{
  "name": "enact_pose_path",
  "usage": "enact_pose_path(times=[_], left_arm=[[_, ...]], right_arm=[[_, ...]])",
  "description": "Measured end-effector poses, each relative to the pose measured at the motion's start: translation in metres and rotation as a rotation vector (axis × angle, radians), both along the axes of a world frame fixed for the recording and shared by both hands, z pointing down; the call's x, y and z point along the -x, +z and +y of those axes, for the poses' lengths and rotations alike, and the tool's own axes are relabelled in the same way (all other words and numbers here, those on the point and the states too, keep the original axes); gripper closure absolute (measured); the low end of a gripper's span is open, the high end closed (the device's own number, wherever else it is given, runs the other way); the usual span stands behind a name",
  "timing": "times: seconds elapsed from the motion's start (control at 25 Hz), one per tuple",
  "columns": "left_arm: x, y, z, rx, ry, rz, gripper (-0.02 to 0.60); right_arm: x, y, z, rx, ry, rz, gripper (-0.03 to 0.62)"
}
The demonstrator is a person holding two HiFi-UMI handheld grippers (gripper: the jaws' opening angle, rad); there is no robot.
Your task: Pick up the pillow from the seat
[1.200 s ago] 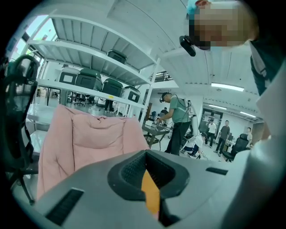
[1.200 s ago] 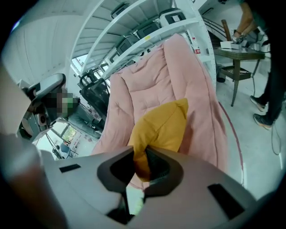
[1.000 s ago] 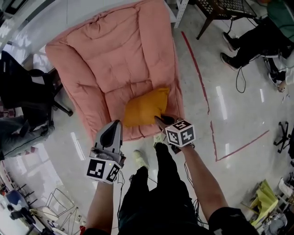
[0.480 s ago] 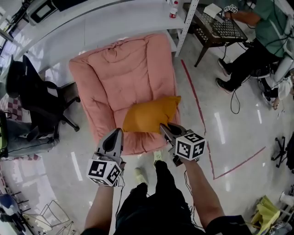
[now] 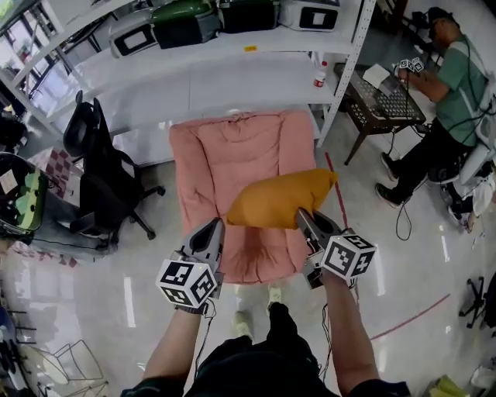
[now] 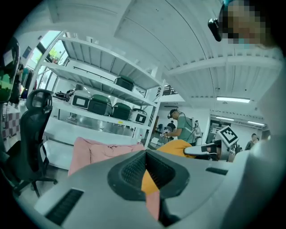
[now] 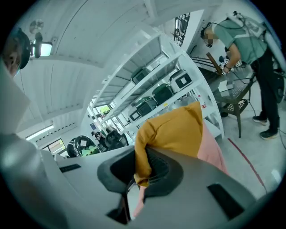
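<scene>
I see white shelving [image 5: 232,48] carrying dark cases [image 5: 184,21] along the far side, with a black office chair [image 5: 99,167] on the floor at the view's left. At the right, a person in green [image 5: 456,77] is by a small dark table [image 5: 384,105].

Indoor lab or test workspace is shown; white metal shelving [image 5: 232,54] is loaded with hard equipment cases [image 5: 186,19] and a box-shaped appliance [image 5: 314,15]; red tape lines [image 5: 411,316] are laid on a glossy floor [image 5: 93,287]; a black office chair [image 5: 105,167] and a mesh-top table [image 5: 380,97] are seen; a person [image 5: 453,85] wearing a headset is placed at the table; a cable [image 5: 401,221] is trailed over the floor.
</scene>
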State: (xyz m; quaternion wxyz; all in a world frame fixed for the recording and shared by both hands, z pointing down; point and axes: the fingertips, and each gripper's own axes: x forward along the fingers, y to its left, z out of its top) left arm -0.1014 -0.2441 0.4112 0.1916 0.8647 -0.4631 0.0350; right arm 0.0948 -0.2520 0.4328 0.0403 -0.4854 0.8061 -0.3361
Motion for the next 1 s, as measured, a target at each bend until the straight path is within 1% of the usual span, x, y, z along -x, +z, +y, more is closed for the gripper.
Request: enact_pose_path(times=[0.28,0.52,0.64,0.8,1.0], left_arm=[[0.043,-0.059,0.006,-0.048,-0.040,0.002,0.577],[0.060,-0.101,0.010,-0.094,-0.060,0.005,0.577],[0.066,-0.126,0.005,-0.131,-0.066,-0.002,0.577],[0.074,-0.151,0.009,-0.163,-0.067,-0.012,0.577],[0.073,-0.183,0.014,-0.223,-0.055,-0.011,0.577]], right_arm=[[0.027,-0.069,-0.001,-0.116,0.003,0.003,0.568],[0.032,-0.115,0.001,-0.173,0.012,-0.001,0.568],[0.036,-0.145,-0.002,-0.221,0.013,0.030,0.568],[0.040,-0.172,0.006,-0.275,0.024,0.084,0.568],[0.040,-0.203,0.009,-0.343,0.033,0.140,0.568]])
